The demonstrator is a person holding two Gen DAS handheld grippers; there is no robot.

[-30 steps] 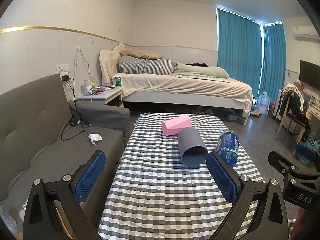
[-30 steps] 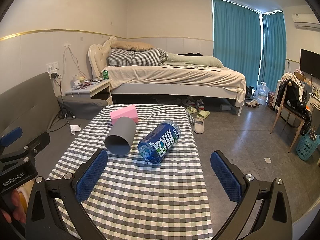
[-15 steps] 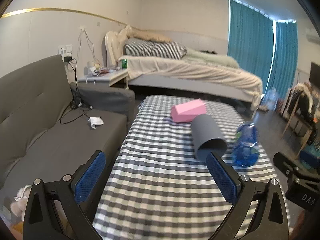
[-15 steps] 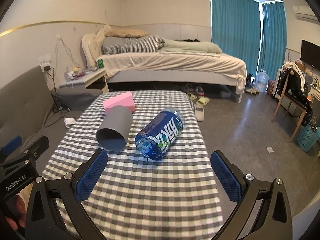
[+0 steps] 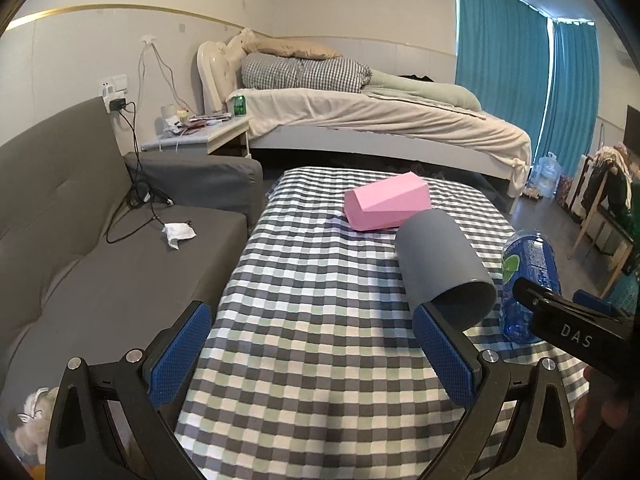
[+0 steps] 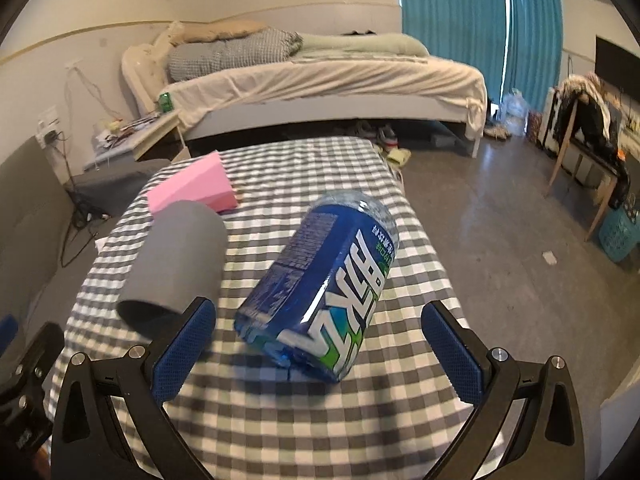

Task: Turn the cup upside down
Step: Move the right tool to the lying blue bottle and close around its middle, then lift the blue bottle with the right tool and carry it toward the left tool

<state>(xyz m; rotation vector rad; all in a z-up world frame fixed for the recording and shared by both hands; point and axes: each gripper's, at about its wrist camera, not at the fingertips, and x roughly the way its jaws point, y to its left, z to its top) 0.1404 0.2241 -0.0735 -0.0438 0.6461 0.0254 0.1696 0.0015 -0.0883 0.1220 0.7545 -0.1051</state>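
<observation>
On the desk (image 5: 320, 320) covered in grey-and-white checked cloth, the smooth grey cylindrical cup (image 5: 442, 266) is lying on its side, its open mouth facing you, just in front of a pink foam block (image 5: 386, 202) and beside a blue-labelled plastic water bottle (image 6: 324, 292). You are holding both the left claw (image 5: 316, 356) and the right claw (image 6: 318, 350) spread wide and empty. The right claw is facing the bottle, not the cup, so I would steer it left, or bring the left claw rightward, straddling the cup's wall mid-length before pinching, then rotating the mouth downward clear of the bottle.
</observation>
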